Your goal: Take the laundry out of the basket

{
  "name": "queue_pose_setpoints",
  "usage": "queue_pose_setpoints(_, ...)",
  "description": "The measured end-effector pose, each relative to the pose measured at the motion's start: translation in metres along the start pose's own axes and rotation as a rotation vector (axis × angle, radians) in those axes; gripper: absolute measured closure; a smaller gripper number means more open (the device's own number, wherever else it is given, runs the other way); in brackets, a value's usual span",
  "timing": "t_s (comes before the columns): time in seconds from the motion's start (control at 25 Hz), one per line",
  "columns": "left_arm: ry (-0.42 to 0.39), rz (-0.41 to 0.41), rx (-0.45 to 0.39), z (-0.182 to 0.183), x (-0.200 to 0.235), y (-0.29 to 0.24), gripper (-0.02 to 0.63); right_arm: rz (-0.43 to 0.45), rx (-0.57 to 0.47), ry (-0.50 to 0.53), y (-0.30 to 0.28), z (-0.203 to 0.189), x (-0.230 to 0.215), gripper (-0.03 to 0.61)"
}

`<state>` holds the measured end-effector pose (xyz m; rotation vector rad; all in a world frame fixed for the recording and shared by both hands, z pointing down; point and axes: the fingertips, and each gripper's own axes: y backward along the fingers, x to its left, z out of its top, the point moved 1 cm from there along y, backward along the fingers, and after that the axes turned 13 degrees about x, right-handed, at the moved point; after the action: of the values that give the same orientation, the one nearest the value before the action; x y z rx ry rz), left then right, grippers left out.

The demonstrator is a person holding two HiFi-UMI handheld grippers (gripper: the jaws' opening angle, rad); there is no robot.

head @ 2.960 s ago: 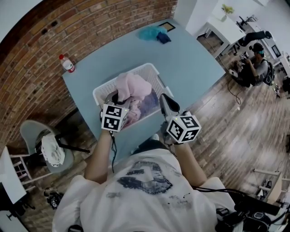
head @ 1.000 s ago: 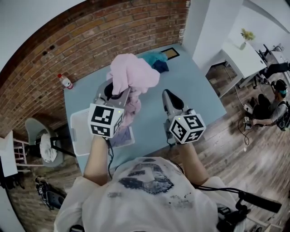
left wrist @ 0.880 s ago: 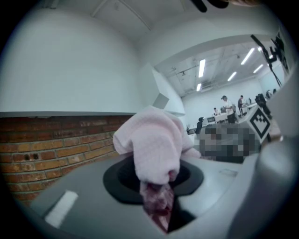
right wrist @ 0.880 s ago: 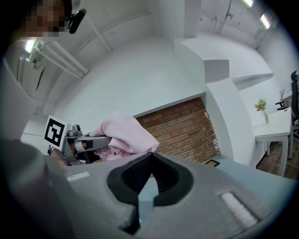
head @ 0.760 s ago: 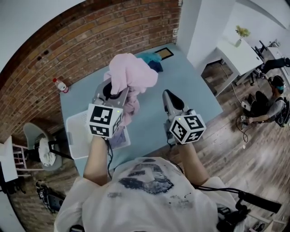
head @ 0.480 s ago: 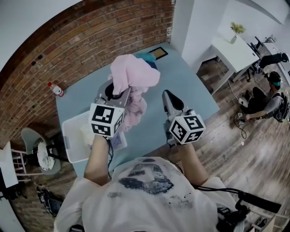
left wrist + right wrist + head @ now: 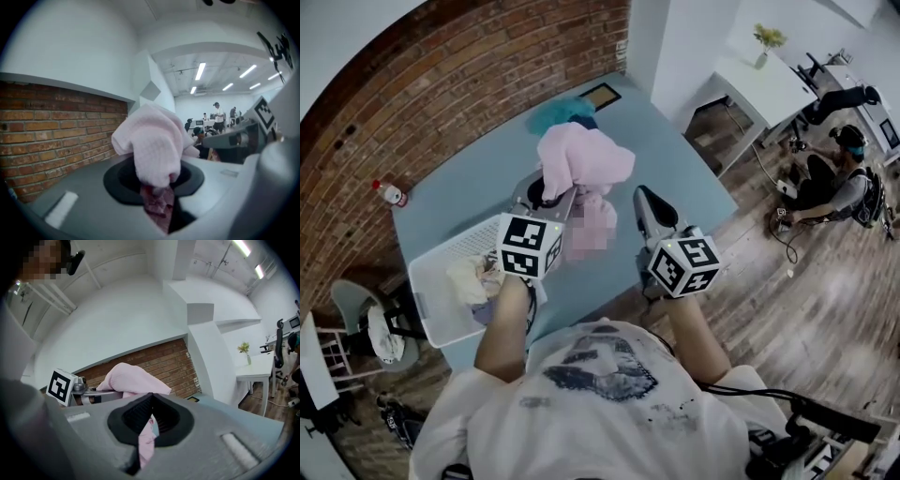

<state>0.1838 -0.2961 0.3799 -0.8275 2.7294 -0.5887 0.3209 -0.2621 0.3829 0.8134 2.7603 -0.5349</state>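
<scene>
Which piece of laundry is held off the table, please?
The pale pink waffle-textured cloth, gripped by the left gripper; the teal cloth lies on the blue table.

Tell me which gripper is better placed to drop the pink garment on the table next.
Left. The left gripper is clamped on the pink garment, holding it over the blue table, clear of the basket. The right gripper is shut and empty beside it, so it would probably need a handover first.
</scene>
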Motion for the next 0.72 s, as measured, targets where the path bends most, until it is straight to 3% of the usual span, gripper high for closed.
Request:
queue_pose_setpoints(0.48, 0.070, -0.034, 0.171, -0.094, -0.030, -0.061, 0.502, -0.082, 0.070, -0.071, 0.009, -0.046, -0.042, 0.581)
queue_pose_setpoints(0.72, 0.122, -0.011, 0.182, -0.115, -0.031, -0.074, 0.500, -0.092, 0.094, -0.087, 0.008, -0.063, -0.053, 0.581)
